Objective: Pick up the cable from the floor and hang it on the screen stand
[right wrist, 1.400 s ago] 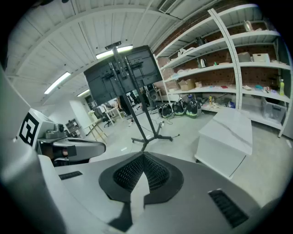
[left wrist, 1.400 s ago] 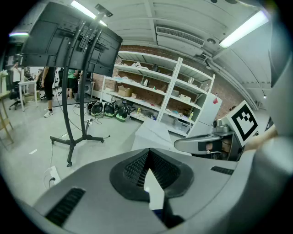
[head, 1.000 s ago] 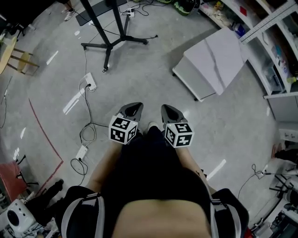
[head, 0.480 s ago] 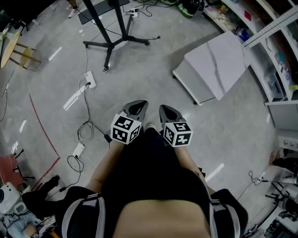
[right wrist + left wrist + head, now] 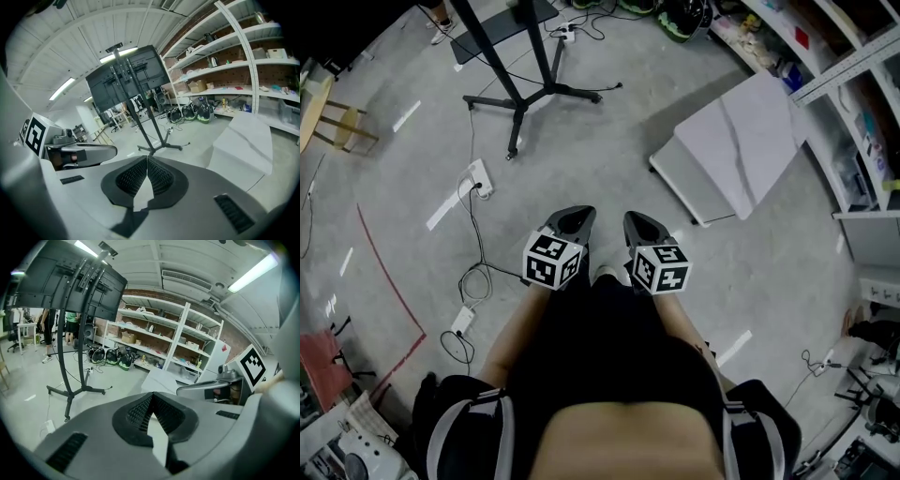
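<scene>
A thin black cable [image 5: 474, 246] lies on the grey floor to my left. It runs from a white power strip [image 5: 480, 177] down through loose loops to a white adapter [image 5: 463, 321]. The black screen stand [image 5: 525, 89] is ahead on its splayed feet; its post [image 5: 70, 348] and dark screen [image 5: 70, 282] rise at the left of the left gripper view, and the stand [image 5: 150, 126] is also central in the right gripper view. My left gripper [image 5: 578, 215] and right gripper [image 5: 636, 220] hang side by side over the floor, both shut and empty, right of the cable.
A tilted white table top [image 5: 741, 141] stands at the right front. Shelving [image 5: 853, 84] lines the right wall, with helmets [image 5: 680, 17] on the floor beyond. A wooden chair [image 5: 328, 117] and a red tape line [image 5: 389, 272] are at the left.
Both grippers have moved forward together with the person. The power strip, cable loops and adapter have slid slightly down the head view. Both pairs of jaws stay closed.
</scene>
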Action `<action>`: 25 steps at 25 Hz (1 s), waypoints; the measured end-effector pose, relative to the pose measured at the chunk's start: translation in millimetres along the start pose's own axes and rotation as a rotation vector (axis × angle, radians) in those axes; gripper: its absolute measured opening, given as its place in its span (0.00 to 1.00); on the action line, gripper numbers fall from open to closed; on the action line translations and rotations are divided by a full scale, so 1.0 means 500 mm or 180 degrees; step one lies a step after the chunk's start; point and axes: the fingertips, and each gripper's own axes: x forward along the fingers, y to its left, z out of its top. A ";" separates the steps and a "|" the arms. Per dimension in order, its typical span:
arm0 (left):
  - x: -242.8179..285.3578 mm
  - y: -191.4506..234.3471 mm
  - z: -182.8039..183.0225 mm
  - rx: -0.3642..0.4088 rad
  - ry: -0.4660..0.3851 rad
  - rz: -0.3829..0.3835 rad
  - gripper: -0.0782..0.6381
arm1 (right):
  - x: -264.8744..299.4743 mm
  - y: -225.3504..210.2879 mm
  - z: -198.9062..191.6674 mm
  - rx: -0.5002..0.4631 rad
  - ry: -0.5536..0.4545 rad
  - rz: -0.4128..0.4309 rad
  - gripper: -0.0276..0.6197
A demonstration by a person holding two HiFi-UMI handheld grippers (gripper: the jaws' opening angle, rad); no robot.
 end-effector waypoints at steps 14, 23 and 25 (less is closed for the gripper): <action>0.070 0.224 0.133 0.0027 0.0077 -0.0115 0.12 | 0.208 0.000 0.183 0.0050 -0.0133 -0.0151 0.08; 0.099 0.302 0.161 -0.0022 0.0115 -0.0224 0.12 | 0.280 -0.019 0.209 0.0237 -0.0072 -0.0332 0.08; 0.105 0.318 0.167 0.0000 0.0119 -0.0251 0.12 | 0.295 -0.024 0.212 0.0267 -0.0061 -0.0385 0.08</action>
